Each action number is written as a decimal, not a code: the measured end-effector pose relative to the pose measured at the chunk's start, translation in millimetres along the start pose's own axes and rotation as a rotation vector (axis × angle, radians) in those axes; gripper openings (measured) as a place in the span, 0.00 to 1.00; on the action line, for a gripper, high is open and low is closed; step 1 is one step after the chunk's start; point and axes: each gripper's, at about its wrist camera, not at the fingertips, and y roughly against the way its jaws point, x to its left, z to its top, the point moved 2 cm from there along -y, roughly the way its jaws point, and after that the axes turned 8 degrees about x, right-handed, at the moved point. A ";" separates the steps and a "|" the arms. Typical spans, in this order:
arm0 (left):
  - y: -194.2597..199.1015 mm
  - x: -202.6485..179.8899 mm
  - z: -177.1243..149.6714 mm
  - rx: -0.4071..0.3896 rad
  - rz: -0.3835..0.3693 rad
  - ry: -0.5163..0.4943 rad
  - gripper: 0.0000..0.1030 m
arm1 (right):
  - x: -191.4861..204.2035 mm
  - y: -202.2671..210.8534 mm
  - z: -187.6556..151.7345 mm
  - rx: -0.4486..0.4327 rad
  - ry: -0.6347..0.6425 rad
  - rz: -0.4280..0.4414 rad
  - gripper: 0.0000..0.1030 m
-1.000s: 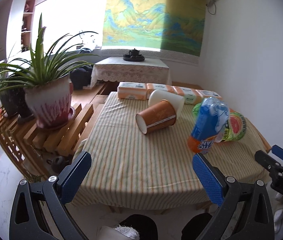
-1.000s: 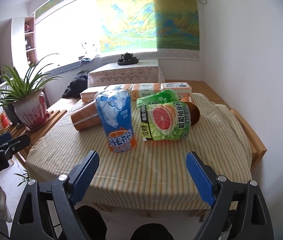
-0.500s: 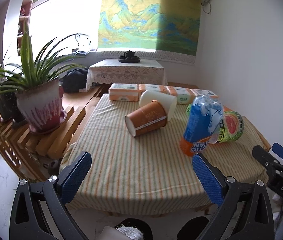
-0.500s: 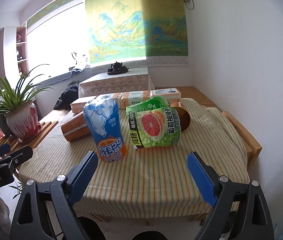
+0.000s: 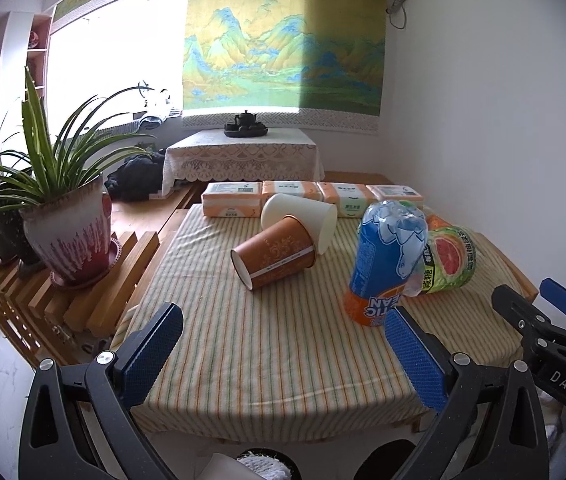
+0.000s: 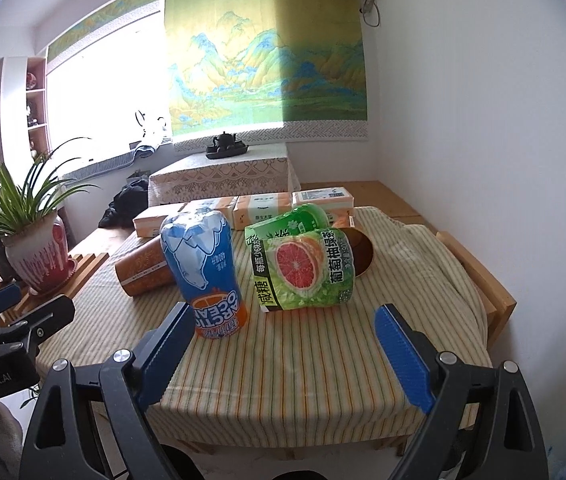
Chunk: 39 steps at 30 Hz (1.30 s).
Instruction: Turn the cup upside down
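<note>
Several paper cups lie on the striped tablecloth [image 5: 267, 360]. A brown cup [image 5: 275, 254] rests on its side with its mouth toward me, and a white cup [image 5: 303, 214] lies behind it. A blue and orange cup [image 5: 385, 264] stands upside down. A green grapefruit cup [image 6: 307, 270] lies on its side beside it, with another green cup [image 6: 295, 220] and a brown cup [image 6: 363, 254] behind. My left gripper [image 5: 283, 332] hovers open at the table's near edge, holding nothing. My right gripper [image 6: 285, 328] is open and empty too, in front of the blue cup [image 6: 203, 272].
Tissue packs [image 5: 307, 196] line the table's far edge. A potted plant [image 5: 67, 232] stands on a slatted wooden rack to the left. A white wall runs along the right side. A small cloth-covered table [image 5: 243, 156] with a teapot stands behind.
Both grippers have drifted a little, so the cups sit slightly lower and further left in both views. Nothing on the table has moved, and both grippers stay open.
</note>
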 end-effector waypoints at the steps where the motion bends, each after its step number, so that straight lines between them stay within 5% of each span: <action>1: -0.3 1.2 -0.2 0.001 0.002 0.002 0.99 | 0.4 0.3 0.1 -0.003 0.003 -0.006 0.86; 39: -7.8 8.2 -0.5 0.016 0.012 0.013 0.99 | -1.1 -2.4 0.9 0.001 -0.004 0.000 0.86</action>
